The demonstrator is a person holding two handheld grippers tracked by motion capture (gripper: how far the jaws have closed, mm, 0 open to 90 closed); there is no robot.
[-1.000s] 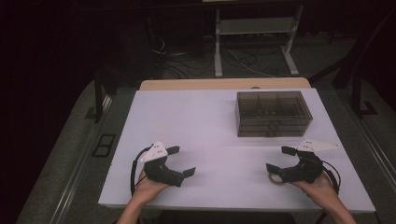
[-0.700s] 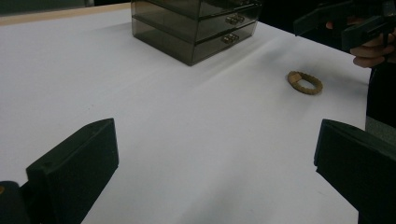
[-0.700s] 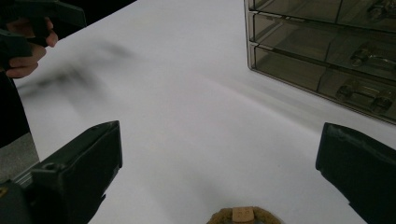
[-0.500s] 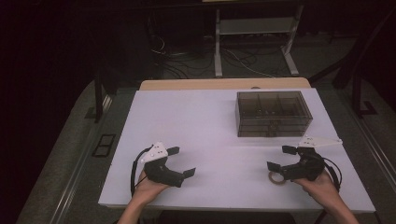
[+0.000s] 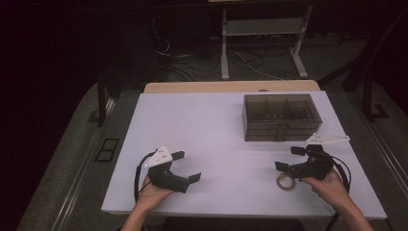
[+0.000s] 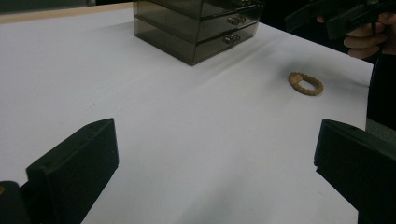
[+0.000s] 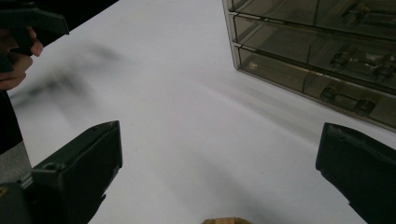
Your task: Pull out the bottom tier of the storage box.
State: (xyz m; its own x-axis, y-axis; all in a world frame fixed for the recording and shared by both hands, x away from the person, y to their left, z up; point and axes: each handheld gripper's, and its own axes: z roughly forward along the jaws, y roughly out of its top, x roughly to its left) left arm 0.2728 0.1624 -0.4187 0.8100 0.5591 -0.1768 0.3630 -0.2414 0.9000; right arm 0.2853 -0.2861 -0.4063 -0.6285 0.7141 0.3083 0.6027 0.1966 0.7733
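From the high view, a small tan ring (image 5: 287, 183) lies flat on the white table (image 5: 216, 125), just beside the right claw (image 5: 286, 159), whose jaws stand apart and empty. The left claw (image 5: 187, 166) hovers well apart from it, jaws also spread with nothing between them. A smoky clear drawer box (image 5: 281, 117) stands farther back.

In the left gripper view, the ring (image 6: 306, 83) looks braided, with a lighter knot on one side.

In the right gripper view, its edge (image 7: 224, 220) peeks between the wide jaws.
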